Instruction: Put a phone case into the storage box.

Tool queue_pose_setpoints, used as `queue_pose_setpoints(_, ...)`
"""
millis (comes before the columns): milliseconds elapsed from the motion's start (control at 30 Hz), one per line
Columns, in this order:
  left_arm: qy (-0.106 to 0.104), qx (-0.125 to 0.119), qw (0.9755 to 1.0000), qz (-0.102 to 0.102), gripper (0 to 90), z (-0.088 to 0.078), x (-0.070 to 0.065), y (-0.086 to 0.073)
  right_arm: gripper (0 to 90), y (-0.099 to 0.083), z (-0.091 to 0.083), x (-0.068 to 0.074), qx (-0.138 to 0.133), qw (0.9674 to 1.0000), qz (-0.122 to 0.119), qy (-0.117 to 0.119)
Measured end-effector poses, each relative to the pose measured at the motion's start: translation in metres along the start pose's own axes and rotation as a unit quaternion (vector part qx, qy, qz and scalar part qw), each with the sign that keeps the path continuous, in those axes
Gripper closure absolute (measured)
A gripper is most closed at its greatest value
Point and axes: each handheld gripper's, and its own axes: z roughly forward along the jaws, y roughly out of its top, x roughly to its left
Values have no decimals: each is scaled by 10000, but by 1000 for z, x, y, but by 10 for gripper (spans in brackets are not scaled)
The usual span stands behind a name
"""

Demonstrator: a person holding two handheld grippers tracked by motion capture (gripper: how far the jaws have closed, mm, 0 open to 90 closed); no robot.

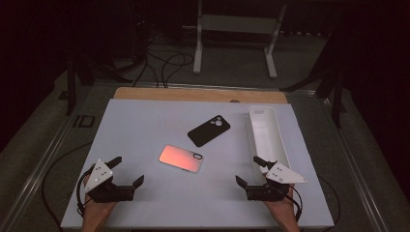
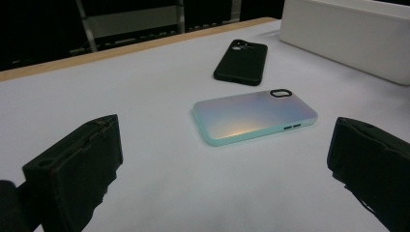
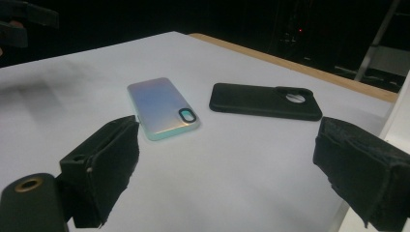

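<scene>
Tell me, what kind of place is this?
Probably a lab or recording studio bench, not a home: a white table in a dark room, cables on the floor, and a person holding a gripper in each hand, left gripper and right gripper, near two phone cases.

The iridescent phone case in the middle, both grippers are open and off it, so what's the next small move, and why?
Probably ease the left gripper forward toward the iridescent case. Its jaws stand open and empty, and in the left gripper view the case lies flat straight ahead between them. The right gripper is also open; the black case and white tray lie farther off.
</scene>
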Motion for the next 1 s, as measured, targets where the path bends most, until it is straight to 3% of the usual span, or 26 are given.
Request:
queue_pose_setpoints(267,119,-133,9998,-19,0,3,-3,12,89,2,2,-1,-39,10000,78,26)
queue_pose_setpoints(400,42,-147,9998,-137,0,8,-3,18,88,2,2,-1,-59,9999,97,0)
queue_pose_setpoints(600,44,123,9999,71,14,24,-8,33,89,2,2,-3,-75,9998,204,-7)
queue_pose_setpoints(700,146,176,9997,85,40,32,-7,39,88,2,1,-3,-81,9998,199,-15)
queue_pose_setpoints(767,310,143,9994,108,99,37,-6,42,89,2,1,-3,-56,9997,238,-24)
queue_pose_setpoints(900,334,141,9993,107,305,49,-4,49,89,1,2,-4,-37,9996,263,-43)
queue_pose_setpoints(1000,356,175,9992,-13,460,60,0,54,89,0,3,-4,-21,9997,256,-54)
